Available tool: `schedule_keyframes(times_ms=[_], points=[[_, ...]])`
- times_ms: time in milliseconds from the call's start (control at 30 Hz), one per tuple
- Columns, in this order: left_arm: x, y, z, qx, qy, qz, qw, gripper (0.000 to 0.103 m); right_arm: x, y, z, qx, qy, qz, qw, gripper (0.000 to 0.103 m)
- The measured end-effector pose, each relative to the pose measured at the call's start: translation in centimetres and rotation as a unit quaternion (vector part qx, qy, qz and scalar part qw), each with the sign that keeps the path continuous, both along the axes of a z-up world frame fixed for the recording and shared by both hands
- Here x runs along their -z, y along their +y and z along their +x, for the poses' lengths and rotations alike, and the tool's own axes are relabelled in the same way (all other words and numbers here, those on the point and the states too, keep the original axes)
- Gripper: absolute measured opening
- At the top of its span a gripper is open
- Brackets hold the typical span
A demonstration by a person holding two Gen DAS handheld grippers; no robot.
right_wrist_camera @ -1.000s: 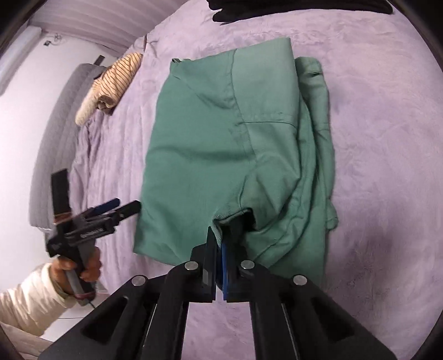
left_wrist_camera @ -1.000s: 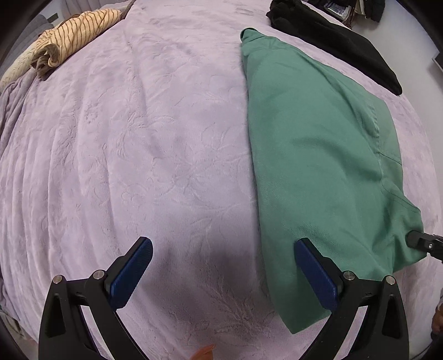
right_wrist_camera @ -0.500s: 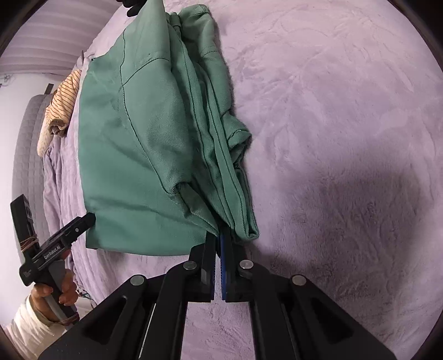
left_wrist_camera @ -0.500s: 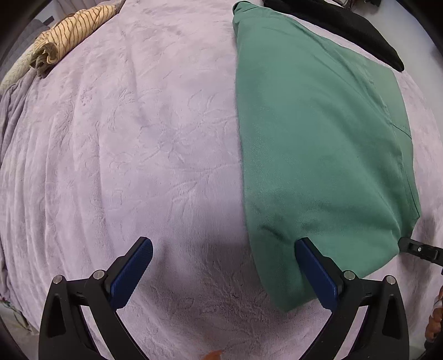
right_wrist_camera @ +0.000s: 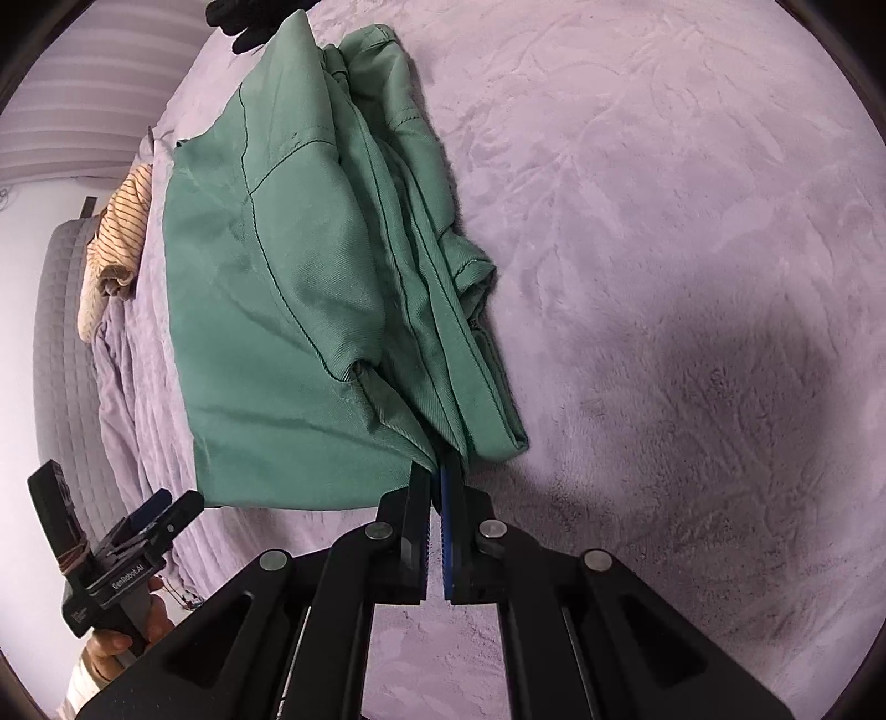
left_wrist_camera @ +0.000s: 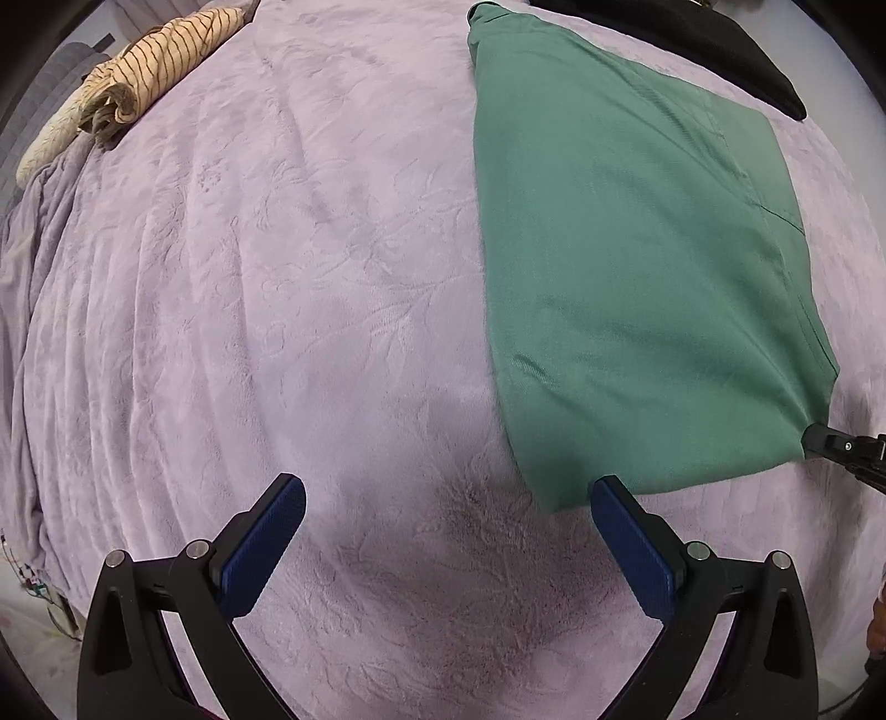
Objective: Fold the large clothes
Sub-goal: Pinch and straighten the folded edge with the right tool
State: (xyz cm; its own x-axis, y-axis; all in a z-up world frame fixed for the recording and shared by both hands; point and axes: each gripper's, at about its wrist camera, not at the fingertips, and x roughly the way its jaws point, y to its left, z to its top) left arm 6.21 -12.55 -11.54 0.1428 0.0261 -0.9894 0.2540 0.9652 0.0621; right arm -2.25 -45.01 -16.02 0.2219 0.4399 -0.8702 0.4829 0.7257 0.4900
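A large green garment (left_wrist_camera: 637, 249) lies folded on the lilac bedspread (left_wrist_camera: 277, 277). My left gripper (left_wrist_camera: 448, 498) is open and empty, hovering over the bedspread, with its right finger at the garment's near corner. My right gripper (right_wrist_camera: 440, 471) is shut on the near edge of the green garment (right_wrist_camera: 310, 288), where several bunched layers meet. Its tips also show at the garment's right corner in the left wrist view (left_wrist_camera: 814, 443). The left gripper shows at lower left in the right wrist view (right_wrist_camera: 160, 509).
A striped tan garment (left_wrist_camera: 138, 72) lies rolled at the far left of the bed. A black garment (left_wrist_camera: 720, 50) lies beyond the green one. A grey quilted headboard (right_wrist_camera: 61, 332) stands at the bed's left side.
The green garment has been drawn nearer and to the left by my shut right gripper, and its bunched edge is pulled straighter. The left gripper stays open above the bedspread.
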Motion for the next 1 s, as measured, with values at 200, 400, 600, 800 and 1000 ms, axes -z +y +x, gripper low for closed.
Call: schedule_keyframes(times_ms=[200, 400, 600, 800, 1000], points=[[-1.1, 0.1, -0.3, -0.008, -0.004, 0.009, 0.9999, 0.103, -1.1, -0.1, -0.1, 0.009, 0.002, 0.006, 1.000, 0.003], [-1.3, 0.0, -0.1, -0.008, -0.009, 0.021, 0.9997, 0.103, -0.8, 0.0, -0.2, 0.026, 0.014, 0.017, 0.999, 0.005], [-1.7, 0.2, 0.0, -0.011, -0.017, 0.026, 0.9995, 0.103, -0.7, -1.3, -1.8, 0.088, 0.000, 0.065, 0.994, 0.010], [-1.6, 0.1, 0.1, -0.016, -0.021, 0.028, 0.9993, 0.103, -1.9, -1.6, -3.3, 0.080, -0.015, 0.064, 0.995, 0.081], [-1.5, -0.8, 0.1, -0.012, -0.015, 0.022, 0.9996, 0.103, -2.7, -1.1, -2.9, 0.048, -0.031, 0.059, 0.997, 0.083]])
